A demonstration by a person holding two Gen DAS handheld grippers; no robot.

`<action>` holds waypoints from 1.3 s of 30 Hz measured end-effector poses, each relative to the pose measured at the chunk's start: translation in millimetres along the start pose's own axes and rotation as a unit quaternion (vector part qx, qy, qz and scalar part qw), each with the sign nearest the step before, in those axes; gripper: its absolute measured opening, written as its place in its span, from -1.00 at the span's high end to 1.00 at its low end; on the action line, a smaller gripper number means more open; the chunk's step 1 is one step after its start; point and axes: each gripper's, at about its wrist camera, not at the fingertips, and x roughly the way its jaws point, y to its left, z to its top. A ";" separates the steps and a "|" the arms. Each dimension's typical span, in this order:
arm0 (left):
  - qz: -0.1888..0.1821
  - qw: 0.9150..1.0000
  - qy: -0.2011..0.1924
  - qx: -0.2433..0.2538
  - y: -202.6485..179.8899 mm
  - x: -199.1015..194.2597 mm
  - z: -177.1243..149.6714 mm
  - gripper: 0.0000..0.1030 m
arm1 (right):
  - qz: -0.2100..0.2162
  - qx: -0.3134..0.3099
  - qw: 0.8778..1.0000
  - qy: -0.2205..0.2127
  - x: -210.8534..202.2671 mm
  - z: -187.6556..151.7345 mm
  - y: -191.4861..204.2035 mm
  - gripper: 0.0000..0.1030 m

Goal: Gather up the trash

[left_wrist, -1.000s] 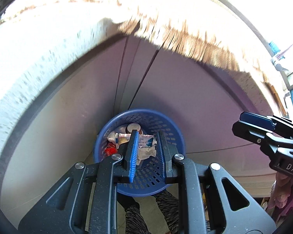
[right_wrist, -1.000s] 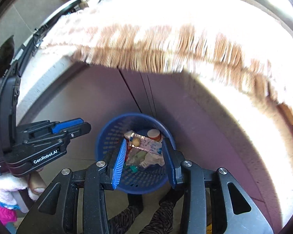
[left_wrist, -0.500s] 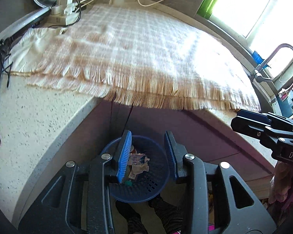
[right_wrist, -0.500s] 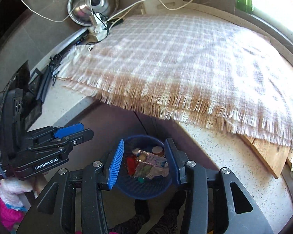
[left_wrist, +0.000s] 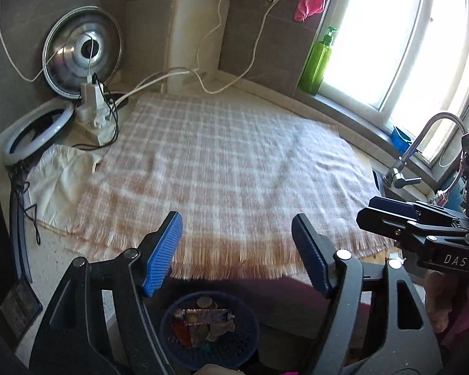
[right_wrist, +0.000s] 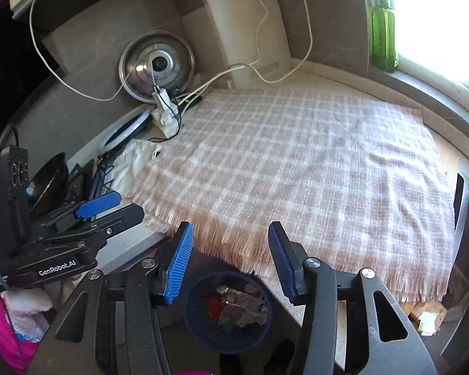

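Note:
A blue perforated trash basket (left_wrist: pixel 234 343) stands on the floor below the counter edge, holding wrappers and other scraps (left_wrist: pixel 203 325); it also shows in the right wrist view (right_wrist: pixel 200 325). My left gripper (left_wrist: pixel 237 243) is open and empty, high above the basket at counter height. My right gripper (right_wrist: pixel 229 259) is open and empty, also above the basket. Each gripper shows at the side of the other's view: the right (left_wrist: pixel 422 234) and the left (right_wrist: pixel 78 225). A checked fringed cloth (left_wrist: pixel 228 172) covers the counter.
At the counter's back left are a steel pot lid (left_wrist: pixel 81 50), a white plug block with cables (left_wrist: pixel 93 109) and a ring light (left_wrist: pixel 31 137). A green soap bottle (left_wrist: pixel 317 62) stands on the window sill. A tap (left_wrist: pixel 422 150) is at right.
Both grippers have risen from just over the basket to counter height and tilted up toward the cloth. Both jaws have opened wider. The basket now sits low in both views.

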 end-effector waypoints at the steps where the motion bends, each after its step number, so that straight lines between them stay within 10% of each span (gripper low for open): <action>1: 0.001 1.000 -0.007 0.001 -3.6 -1.1 5.8 -0.60 | 0.000 0.001 1.000 -0.004 -1.2 5.2 -3.8 0.00; 17: 0.014 0.998 -0.067 0.009 -46.5 -1.6 60.3 -0.98 | -0.020 -0.001 0.997 -0.071 -28.1 59.3 -42.8 -0.55; 39: 0.023 0.999 -0.048 -0.003 -58.3 11.8 72.8 -0.99 | -0.022 0.023 0.997 -0.063 -20.2 66.7 -76.8 -0.56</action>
